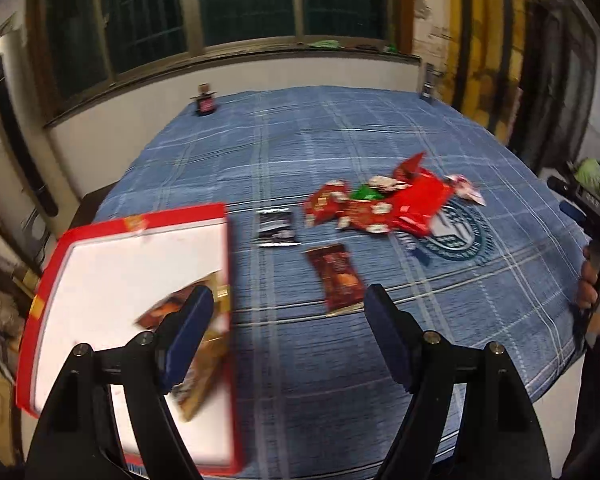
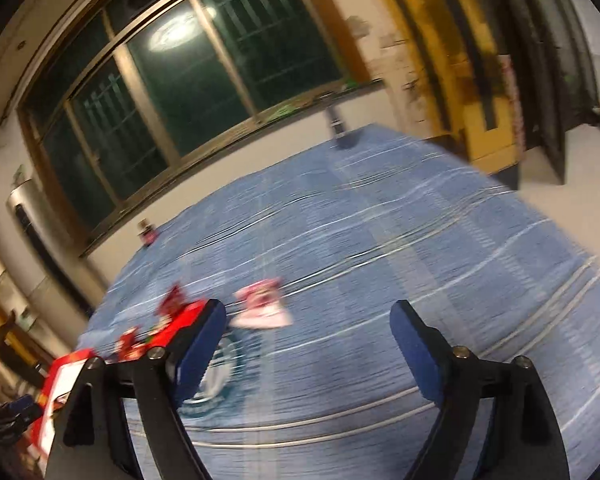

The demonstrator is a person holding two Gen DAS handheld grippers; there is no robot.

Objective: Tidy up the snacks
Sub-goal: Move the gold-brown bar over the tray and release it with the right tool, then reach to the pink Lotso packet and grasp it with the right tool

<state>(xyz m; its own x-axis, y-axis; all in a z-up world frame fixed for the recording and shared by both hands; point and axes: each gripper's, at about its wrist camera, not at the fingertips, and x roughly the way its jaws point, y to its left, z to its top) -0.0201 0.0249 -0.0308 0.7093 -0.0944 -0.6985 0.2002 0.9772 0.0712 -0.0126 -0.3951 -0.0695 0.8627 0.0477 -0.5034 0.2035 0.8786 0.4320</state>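
In the left wrist view a red box with a white inside [image 1: 140, 280] lies at the table's left, with a brown snack packet [image 1: 192, 360] in it. My left gripper [image 1: 290, 304] is open and empty above the blue cloth, its left finger over the box. A brown packet [image 1: 338, 280] lies just ahead, a black packet [image 1: 276, 228] beyond it, and a pile of red wrappers [image 1: 380, 204] farther right. My right gripper [image 2: 308, 320] is open and empty above the cloth. A pink packet [image 2: 262, 308] lies ahead of it; the red pile [image 2: 168, 320] is to its left.
The table wears a blue plaid cloth [image 1: 300, 140] with a round emblem [image 1: 460, 232]. A small red-and-black item [image 1: 205, 102] stands at the far edge by the window. The other hand and gripper [image 1: 596, 240] show at the right. The red box also shows in the right wrist view [image 2: 60, 384].
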